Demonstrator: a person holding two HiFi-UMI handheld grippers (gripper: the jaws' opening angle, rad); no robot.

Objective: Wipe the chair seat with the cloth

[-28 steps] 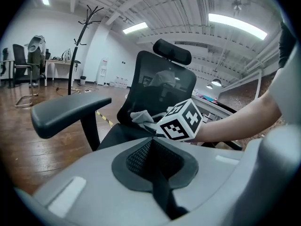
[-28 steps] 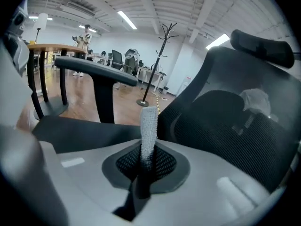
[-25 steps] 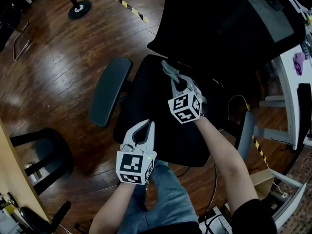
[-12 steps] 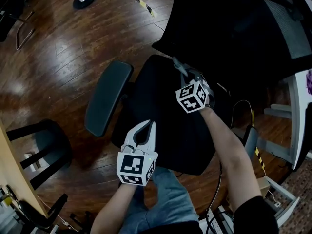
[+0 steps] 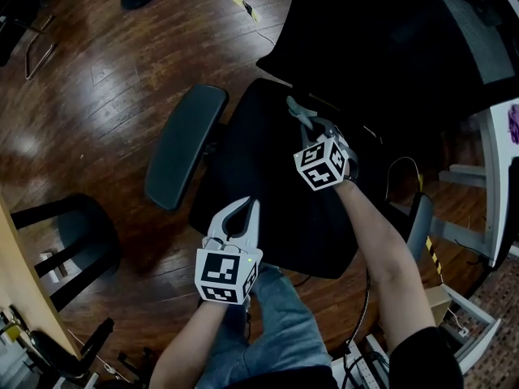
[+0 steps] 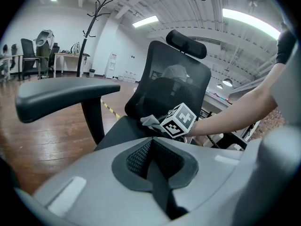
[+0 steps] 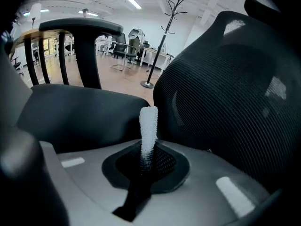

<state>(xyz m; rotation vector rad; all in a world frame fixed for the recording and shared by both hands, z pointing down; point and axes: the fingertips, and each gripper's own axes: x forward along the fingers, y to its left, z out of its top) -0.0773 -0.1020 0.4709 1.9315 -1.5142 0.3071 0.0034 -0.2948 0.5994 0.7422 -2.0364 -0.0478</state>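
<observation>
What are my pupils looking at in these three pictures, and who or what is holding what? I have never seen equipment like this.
No robot: a person holds a two-jaw gripper in each hand. One picture comes from a camera on their head, looking down at a black office chair; the others from cameras riding on each gripper. The right gripper is shut on a pale cloth over the chair seat, near the backrest. The left gripper is shut and empty, by the seat's front edge.
</observation>
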